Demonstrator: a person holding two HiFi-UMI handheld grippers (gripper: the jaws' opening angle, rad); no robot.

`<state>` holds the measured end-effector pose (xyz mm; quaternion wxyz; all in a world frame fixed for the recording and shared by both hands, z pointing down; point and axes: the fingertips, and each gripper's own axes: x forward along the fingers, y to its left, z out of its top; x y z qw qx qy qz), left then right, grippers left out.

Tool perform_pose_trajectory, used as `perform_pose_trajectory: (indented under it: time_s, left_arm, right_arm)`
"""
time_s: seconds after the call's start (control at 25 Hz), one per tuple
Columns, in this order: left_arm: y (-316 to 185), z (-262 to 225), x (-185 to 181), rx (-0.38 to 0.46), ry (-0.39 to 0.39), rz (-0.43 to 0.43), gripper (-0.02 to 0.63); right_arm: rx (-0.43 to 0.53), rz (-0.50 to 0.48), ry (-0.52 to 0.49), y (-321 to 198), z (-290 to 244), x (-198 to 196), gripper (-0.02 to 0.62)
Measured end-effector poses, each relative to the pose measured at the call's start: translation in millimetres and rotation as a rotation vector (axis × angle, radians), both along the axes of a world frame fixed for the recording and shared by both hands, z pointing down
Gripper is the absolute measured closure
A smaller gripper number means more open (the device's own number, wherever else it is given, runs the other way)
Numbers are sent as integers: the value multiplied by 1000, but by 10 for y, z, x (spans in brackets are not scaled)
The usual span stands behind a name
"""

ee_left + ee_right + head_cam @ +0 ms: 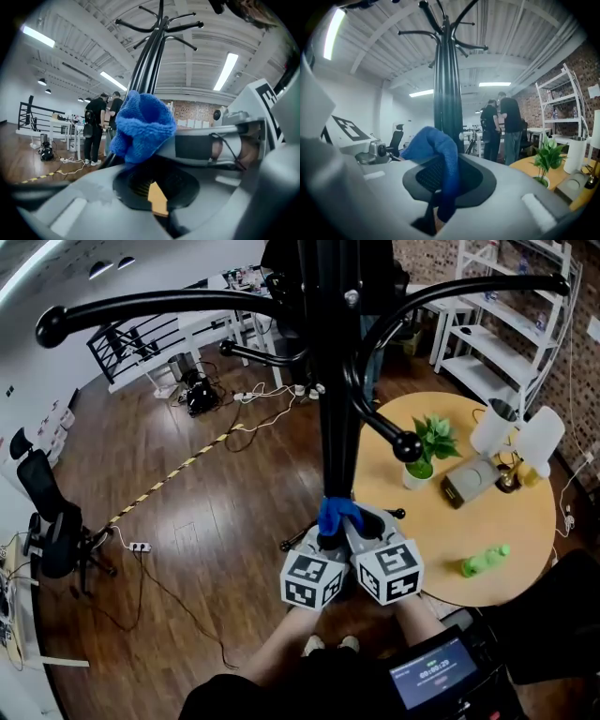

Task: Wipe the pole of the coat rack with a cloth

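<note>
Against pole, blue cloth clamped by L tool & R tool, pole base hidden

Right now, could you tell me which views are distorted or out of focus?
Head view: sharp, though straight lines bow toward the edges. Left gripper view: cloth crisp, foreground soft, ceiling lights glaring. Right gripper view: pole fairly clear, corners dark and rounded.

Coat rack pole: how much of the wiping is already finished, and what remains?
Done: the blue cloth is picked up. In hand: left gripper and right gripper, jaws shut on it, hold it against the lower pole. Left: wiping along the pole; no view shows which parts are clean.
</note>
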<state>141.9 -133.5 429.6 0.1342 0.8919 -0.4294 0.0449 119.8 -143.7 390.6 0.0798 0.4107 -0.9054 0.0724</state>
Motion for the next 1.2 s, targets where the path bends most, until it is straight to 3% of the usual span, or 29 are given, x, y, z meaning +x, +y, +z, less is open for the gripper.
perform_pose_trajectory:
  time_s: [0.2, 0.4, 0.8, 1.0, 1.2]
  left_arm:
    - [27, 522, -42, -107, -31, -6, 605]
    - [41, 496, -22, -111, -24, 0, 605]
    - [-41, -865, 49, 129, 71, 5, 605]
    - [-121, -1562, 48, 276, 36, 23, 605]
    - [-89, -2072, 5, 380, 52, 31, 605]
  right_arm:
    - [-115, -31, 62, 10, 552, -76, 538]
    - [-114, -17, 38, 14, 512, -46, 535]
    - [153, 22, -41, -1, -895, 60, 535]
    - [304, 19, -84, -19, -1617, 73, 537]
    - [419, 12, -166, 50, -2137, 68, 535]
